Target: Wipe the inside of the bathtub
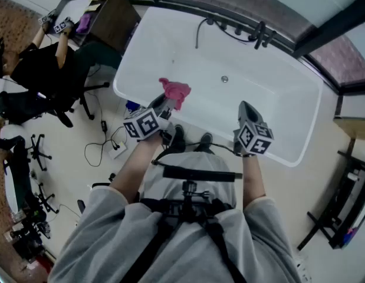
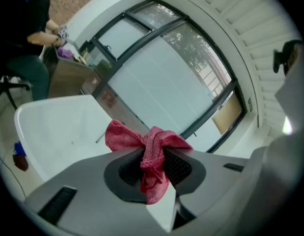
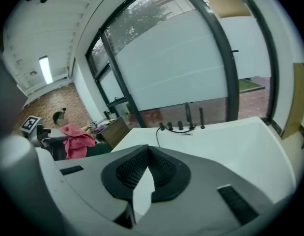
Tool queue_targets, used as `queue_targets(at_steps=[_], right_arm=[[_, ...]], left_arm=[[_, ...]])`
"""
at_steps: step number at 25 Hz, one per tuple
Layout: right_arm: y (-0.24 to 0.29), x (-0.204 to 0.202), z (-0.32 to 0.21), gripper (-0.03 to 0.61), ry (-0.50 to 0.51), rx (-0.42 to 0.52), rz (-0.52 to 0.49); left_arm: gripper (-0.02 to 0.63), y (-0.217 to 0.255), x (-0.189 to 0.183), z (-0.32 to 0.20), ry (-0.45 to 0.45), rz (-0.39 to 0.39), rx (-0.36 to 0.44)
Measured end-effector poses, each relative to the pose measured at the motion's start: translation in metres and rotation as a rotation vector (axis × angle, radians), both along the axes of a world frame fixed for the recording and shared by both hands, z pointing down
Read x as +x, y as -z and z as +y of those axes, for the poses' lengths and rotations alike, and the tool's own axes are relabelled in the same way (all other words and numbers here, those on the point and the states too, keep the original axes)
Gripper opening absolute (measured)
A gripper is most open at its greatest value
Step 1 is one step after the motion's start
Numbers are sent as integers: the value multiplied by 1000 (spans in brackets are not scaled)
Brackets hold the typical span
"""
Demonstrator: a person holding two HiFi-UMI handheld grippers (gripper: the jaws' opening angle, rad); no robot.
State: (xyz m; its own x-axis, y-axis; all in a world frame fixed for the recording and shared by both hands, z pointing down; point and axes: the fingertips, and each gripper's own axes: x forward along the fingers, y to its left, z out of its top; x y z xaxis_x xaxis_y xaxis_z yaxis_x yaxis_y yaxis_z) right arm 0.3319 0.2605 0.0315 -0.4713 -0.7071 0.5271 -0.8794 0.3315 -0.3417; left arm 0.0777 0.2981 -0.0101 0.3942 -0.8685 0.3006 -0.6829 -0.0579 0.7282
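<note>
My left tool is clamped on a bunched pink cloth, which I'm holding over the white bathtub just inside its near rim. My right tool has its jaws pressed together, empty, over the same rim. Black faucet set on far edge. Seated person and floor cables off left.

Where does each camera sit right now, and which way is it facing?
Head view: on the head, looking steeply down into the bathtub; forearms, shoes, left gripper, right gripper show.
Left gripper view: on that gripper, facing the window over the bathtub; jaws shut on pink cloth.
Right gripper view: on that gripper, facing the taps; jaws together, empty.
Shared: all show bathtub and pink cloth.
</note>
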Motion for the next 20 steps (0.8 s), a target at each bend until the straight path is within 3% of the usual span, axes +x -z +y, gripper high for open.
queue_targets(at_steps=[4,9,11,20], right_arm=[[3,-59,4,9,154,1,-6],[13,-120,8,9,322,14,-26],[14,-136,10,9,367,18,-35],[9,-184,14,9,392,10,-42]], left_arm=[[87,0,-41,19,56,-137,17],[87,-3,-89,50,119,-435,5],[87,-1,-102,58,137,-512,7],[87,0,-150,59,158,-530,11]])
